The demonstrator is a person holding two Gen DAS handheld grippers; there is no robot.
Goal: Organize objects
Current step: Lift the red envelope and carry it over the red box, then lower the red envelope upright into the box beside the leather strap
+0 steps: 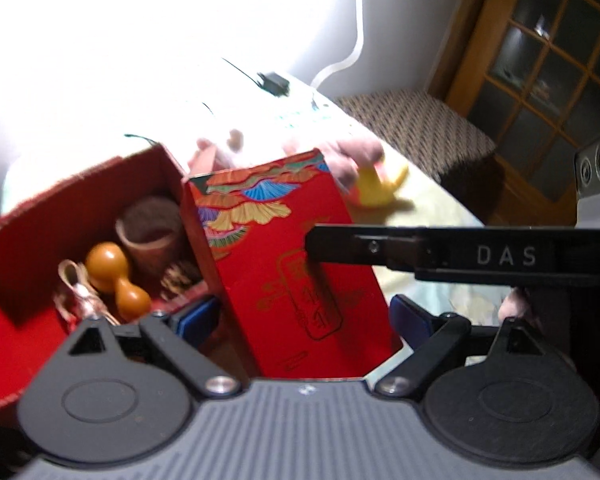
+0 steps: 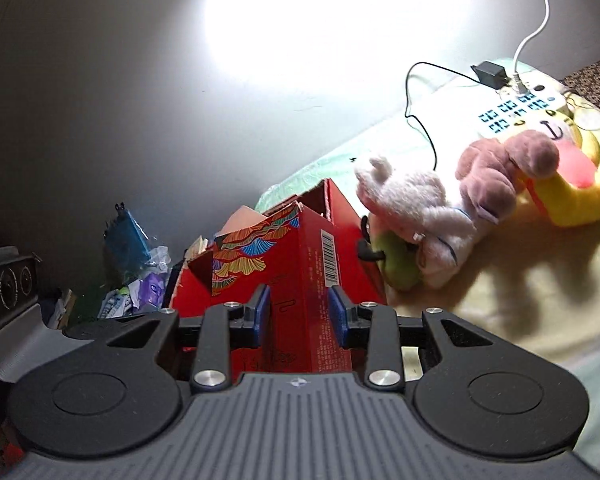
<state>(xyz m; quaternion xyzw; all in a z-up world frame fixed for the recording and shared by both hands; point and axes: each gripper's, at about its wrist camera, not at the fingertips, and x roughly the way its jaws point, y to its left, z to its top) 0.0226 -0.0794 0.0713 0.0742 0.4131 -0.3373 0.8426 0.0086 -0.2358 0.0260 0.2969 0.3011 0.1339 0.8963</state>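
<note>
Progress partial: gourd [image 1: 118, 276] and cup [image 1: 150, 236] sit in open red tray [image 1: 4, 320], right hand-held gripper [image 2: 298, 316] clamped on red carton [image 2: 300, 264], left hand-held gripper [image 1: 304, 316] spread wide around carton, grip unclear, plush toys [image 2: 440, 208] loose on bed [image 2: 520, 300].

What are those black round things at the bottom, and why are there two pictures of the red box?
Those black parts belong to two hand-held grippers, tongs that a person holds, one in each hand. Each carries a camera looking along its two fingers, so you get one picture from the left and one from the right. The right hand-held gripper squeezes the narrow sides of the red box with its blue pads. The left hand-held gripper stands wide around the same box; whether it presses, I cannot tell. Beside it, an open red case holds an orange gourd and a cup. Plush toys lie on the bed, near a power strip.
</note>
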